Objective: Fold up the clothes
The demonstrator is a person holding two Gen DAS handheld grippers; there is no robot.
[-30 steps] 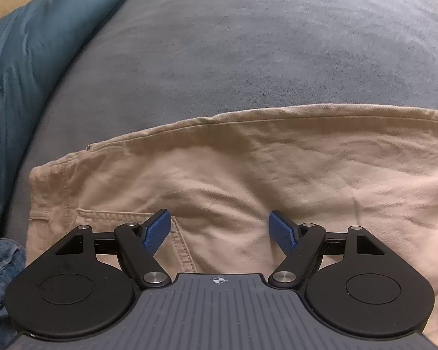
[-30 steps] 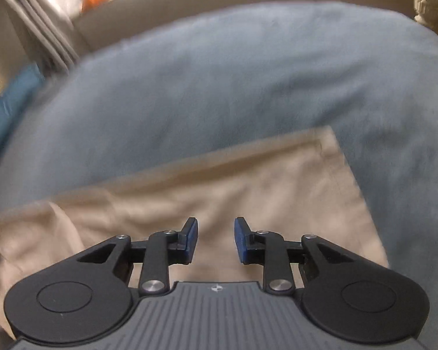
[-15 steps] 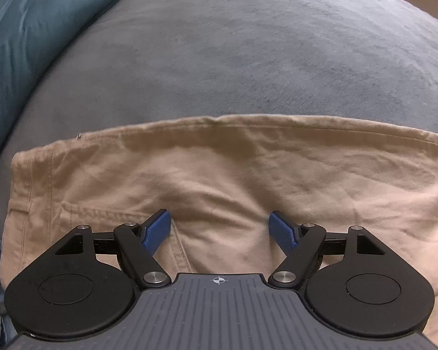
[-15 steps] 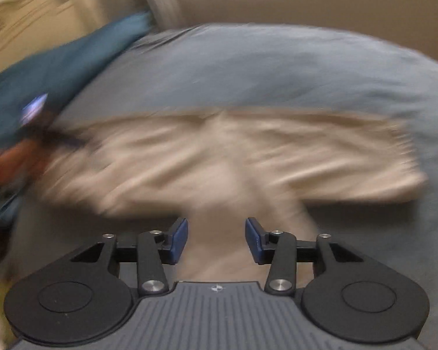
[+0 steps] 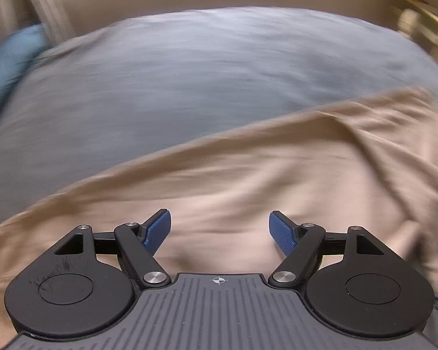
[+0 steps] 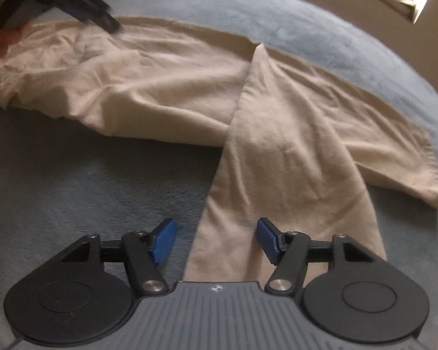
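— Where are the trousers?

— The beige trousers lie spread on the blue-grey bed cover, one leg folded across the other towards me.

— And your jaws?

— My right gripper hovers low over that folded leg, jaws apart and empty. My left gripper hangs over the trousers too, level, jaws wide apart, gripping nothing. Its view is blurred.

— Anything else?

— A teal pillow at the left edge.
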